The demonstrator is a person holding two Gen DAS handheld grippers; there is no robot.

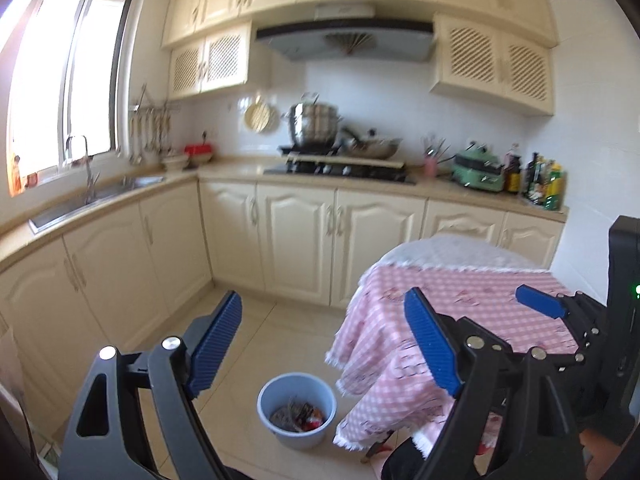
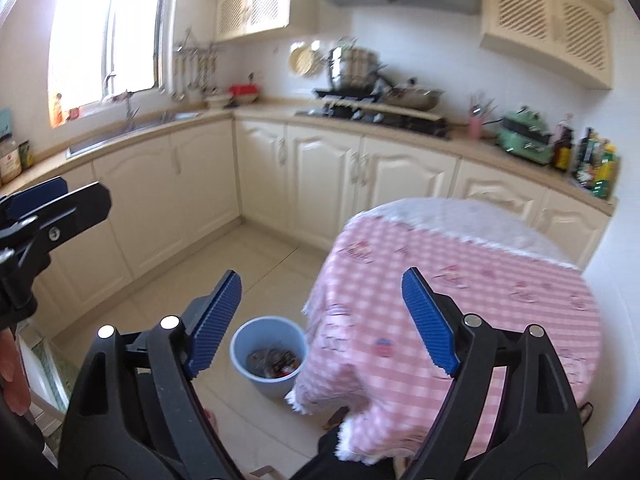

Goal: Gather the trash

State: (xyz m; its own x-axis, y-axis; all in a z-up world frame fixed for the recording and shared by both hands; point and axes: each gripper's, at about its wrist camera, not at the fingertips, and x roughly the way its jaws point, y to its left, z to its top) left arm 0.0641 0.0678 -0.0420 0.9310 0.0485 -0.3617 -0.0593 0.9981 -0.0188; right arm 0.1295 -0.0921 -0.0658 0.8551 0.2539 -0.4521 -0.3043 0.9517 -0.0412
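Down on the tile floor, tucked right against the hanging edge of the pink checked tablecloth [image 1: 452,292], sits a blue bucket [image 1: 297,411] with trash [image 1: 297,417] already in it: dark scraps and something red, too blurry to name piece by piece. The cloth covers a round table [image 2: 460,208] that has a whitish lace layer at its far side, and the cloth's fringe hangs just beside the bucket's rim, partly overlapping it in the right wrist view.

Around it is a cream kitchen: L-shaped counter [image 1: 240,168], sink [image 1: 100,196] under a bright window [image 1: 68,92], a gas stove [image 1: 344,168] with a steel pot [image 1: 316,124] and a wok [image 1: 374,146], range hood [image 1: 344,38] above. Further right there's a pink utensil cup [image 1: 431,165], a green appliance [image 1: 478,170] and a bunch of bottles [image 1: 544,182] in the corner.

Both claws are held up in the air with nothing in them. The left gripper [image 1: 324,344] has its blue pads spread wide, and the bucket shows low between them, well below the tips. The right gripper [image 2: 322,320] is spread wide too, with the bucket below and between its pads, closer to the left pad. The right gripper also pokes in at the right edge of the left wrist view, over the table. A hand [image 2: 10,372] shows at the left edge of the right wrist view.
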